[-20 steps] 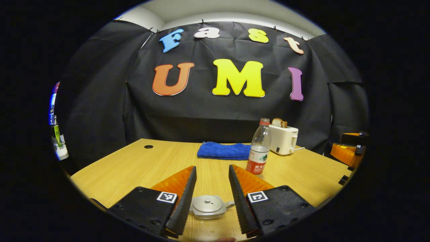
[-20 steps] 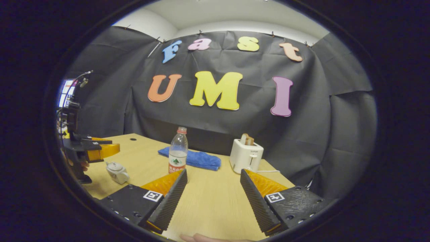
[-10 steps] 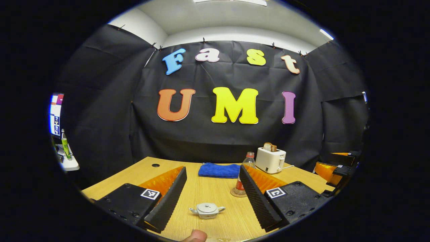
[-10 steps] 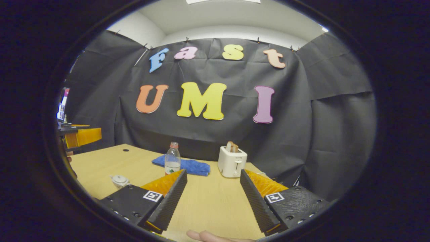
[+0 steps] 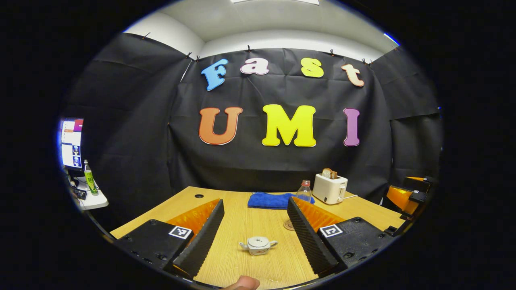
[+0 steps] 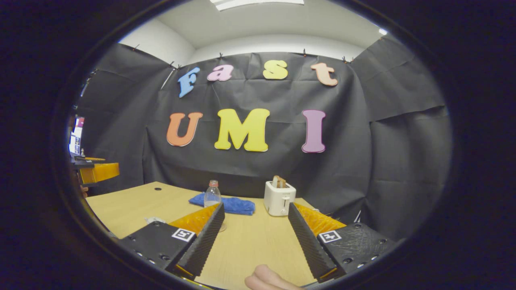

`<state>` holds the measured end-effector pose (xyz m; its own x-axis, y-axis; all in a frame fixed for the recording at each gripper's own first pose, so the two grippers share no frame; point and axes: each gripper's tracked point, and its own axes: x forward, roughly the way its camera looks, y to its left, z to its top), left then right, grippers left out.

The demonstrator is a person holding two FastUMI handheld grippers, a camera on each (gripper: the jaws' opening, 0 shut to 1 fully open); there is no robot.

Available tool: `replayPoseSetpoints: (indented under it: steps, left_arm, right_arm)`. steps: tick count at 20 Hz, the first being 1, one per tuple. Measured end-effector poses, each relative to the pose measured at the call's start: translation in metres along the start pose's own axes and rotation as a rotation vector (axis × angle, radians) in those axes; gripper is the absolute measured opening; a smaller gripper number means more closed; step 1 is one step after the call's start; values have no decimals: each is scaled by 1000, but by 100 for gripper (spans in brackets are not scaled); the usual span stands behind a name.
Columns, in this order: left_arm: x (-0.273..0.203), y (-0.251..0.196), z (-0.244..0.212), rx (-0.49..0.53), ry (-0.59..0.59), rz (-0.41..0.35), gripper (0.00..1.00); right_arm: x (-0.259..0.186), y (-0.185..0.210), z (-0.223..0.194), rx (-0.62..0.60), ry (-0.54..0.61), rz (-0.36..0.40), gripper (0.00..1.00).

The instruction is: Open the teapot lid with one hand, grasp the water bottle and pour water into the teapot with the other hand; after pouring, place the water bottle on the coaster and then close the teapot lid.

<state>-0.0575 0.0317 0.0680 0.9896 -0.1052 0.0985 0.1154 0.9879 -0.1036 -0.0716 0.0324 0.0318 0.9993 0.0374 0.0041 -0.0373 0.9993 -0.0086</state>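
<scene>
Both grippers are hanging back from the wooden table, jaws spread wide and carrying nothing: the left gripper is framing the small teapot, lid seated, at twelve o'clock between its fingers. The water bottle is standing on the coaster at about one o'clock beyond the teapot, with the right gripper facing bare tabletop, the bottle at its eleven o'clock. Judging by this layout, the task is looking finished, with nothing calling for a further grasp.
</scene>
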Motion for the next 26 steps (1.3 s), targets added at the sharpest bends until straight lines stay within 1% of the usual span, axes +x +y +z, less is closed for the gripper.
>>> replayPoseSetpoints:
  steps: [1,3,4,5,8,9,15,20,26]
  left_arm:
    - [0,-2,-1,13,2,4,99]
    - [-1,-11,0,42,-7,-1,99]
    - [-2,-14,0,53,-11,-2,99]
    - [-1,-15,0,62,-15,2,99]
    - [-3,-18,-2,65,-16,12,99]
    - [-2,-17,-3,61,-13,15,99]
    - [3,-19,-9,62,1,11,99]
    - [3,-12,-1,45,-40,49,99]
    - [6,-10,-7,44,-25,58,99]
  right_arm:
    - [-3,-4,6,-10,-23,-11,96]
    - [-6,-18,14,-47,-63,-69,95]
    - [-8,-20,16,-54,-71,-78,95]
    - [-8,-20,16,-56,-74,-80,98]
    - [-4,-22,11,-53,-57,-75,98]
    - [-3,-23,10,-53,-55,-78,95]
    - [10,-21,-3,-50,-10,-72,95]
    - [15,-15,-10,-62,9,-57,95]
    - [18,-18,-13,-65,14,-59,95]
